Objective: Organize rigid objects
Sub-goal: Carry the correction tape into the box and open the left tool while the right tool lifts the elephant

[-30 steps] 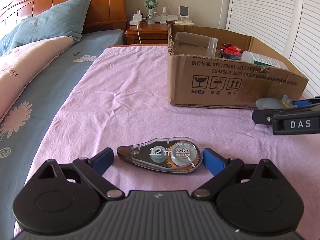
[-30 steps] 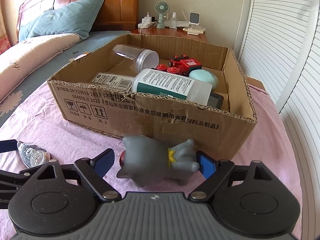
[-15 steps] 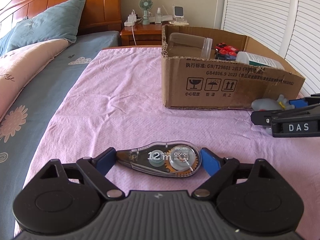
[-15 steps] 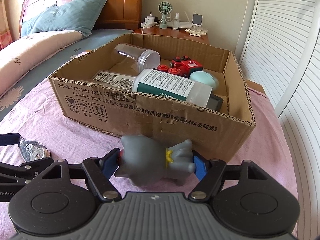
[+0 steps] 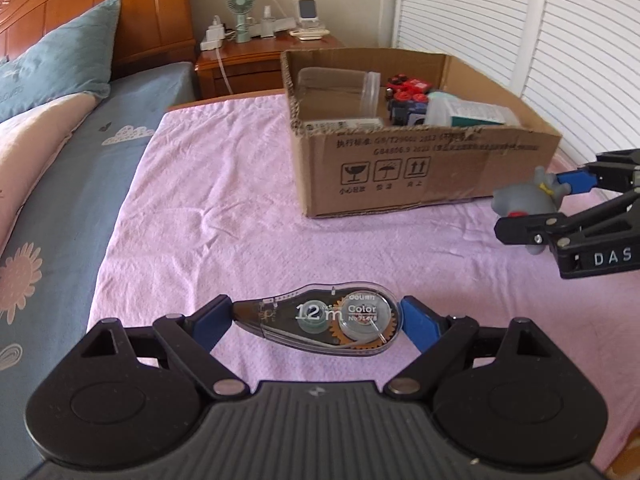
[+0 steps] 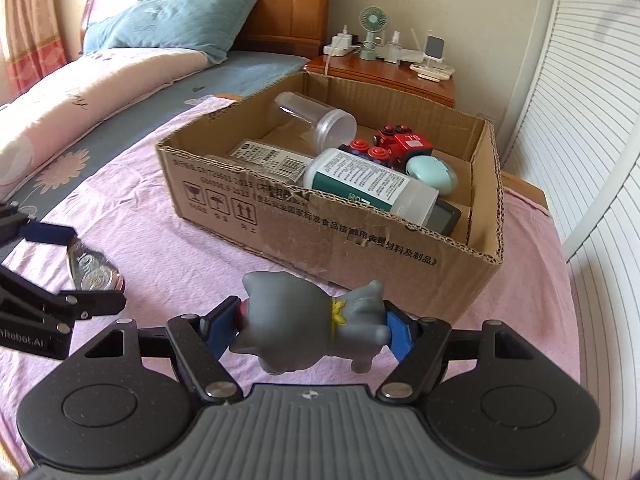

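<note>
Between your left gripper's (image 5: pixel 316 320) blue fingers (image 5: pixel 416 326) sits the correction tape (image 5: pixel 320 322), lying flat and crosswise, its pointed tip against the left finger and its round end against the right one; both pads touch it, so the fingers are closed on it, and it hangs just above the pink sheet (image 5: pixel 240 208). Your right gripper (image 6: pixel 312 330) is clamped the same way on the gray toy cat (image 6: pixel 308 320), head against the left pad, rear and legs against the right pad (image 6: pixel 398 334), with the toy lifted clear of the sheet and its feet pointing down. From the left wrist view, the right gripper and its cat (image 5: pixel 524 200) are off to the right of your left fingers and a little ahead; from the right wrist view, the left gripper (image 6: pixel 60 264) and the tape (image 6: pixel 94 270) are off to the left. Straight ahead of the right fingers, and ahead and to the right of the left ones, stands the open cardboard box (image 6: pixel 320 232) on the sheet. Inside it lie a clear jar (image 6: pixel 316 120) on its side, a flat labelled packet (image 6: pixel 272 158), a white bottle (image 6: pixel 368 184) with a green label, a red toy train (image 6: pixel 392 146), a pale green oval thing (image 6: pixel 432 170) and a dark flat thing (image 6: pixel 446 216) at the near right corner. Beyond the box is a wooden nightstand (image 6: pixel 384 80) with a small fan (image 6: pixel 372 28), and to the far left a blue pillow (image 6: pixel 172 20) against the headboard.
</note>
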### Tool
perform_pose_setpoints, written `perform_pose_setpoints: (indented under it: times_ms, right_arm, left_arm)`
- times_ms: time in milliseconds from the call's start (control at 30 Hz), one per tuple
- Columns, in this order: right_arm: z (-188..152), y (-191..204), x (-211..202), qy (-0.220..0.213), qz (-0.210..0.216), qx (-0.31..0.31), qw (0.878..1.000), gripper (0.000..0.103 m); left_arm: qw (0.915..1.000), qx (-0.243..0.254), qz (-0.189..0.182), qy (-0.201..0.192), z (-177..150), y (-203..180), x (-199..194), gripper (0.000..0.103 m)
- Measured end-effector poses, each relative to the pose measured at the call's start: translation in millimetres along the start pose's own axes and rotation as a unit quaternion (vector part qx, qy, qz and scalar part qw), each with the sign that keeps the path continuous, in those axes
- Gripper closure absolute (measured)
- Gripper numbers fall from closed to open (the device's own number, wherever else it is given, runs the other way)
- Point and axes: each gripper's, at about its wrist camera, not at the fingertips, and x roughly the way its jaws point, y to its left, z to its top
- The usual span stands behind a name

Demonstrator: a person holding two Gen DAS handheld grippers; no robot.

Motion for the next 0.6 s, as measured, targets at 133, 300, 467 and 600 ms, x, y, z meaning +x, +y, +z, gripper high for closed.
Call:
perform_pose_setpoints:
  times_ms: [133,300,467,600]
  right_arm:
    - [2,0,-17,-0.004,0.011,-0.02,1.0,0.025]
    - [10,-7,-42,-0.024,0.021,-0.028,0.999,0.025]
    - [24,-19,-61,-0.053,0.017,-0.026,0.998,0.025]
    - [34,-31,-67,-0.071,0.003,-0.017,0.997,0.025]
  left_arm:
    - [0.9996,0.021,-0.02,-0.004,15,-1,-17,0.014]
    - [0.9978,0.047,-0.036,-0.03,40,-12,-35,0.014]
    - [0.9944,0.066,-0.053,-0.062,75,-25,-39,0.014]
    - [0.9926,0.079,-0.045,-0.081,105,-33,-18,0.014]
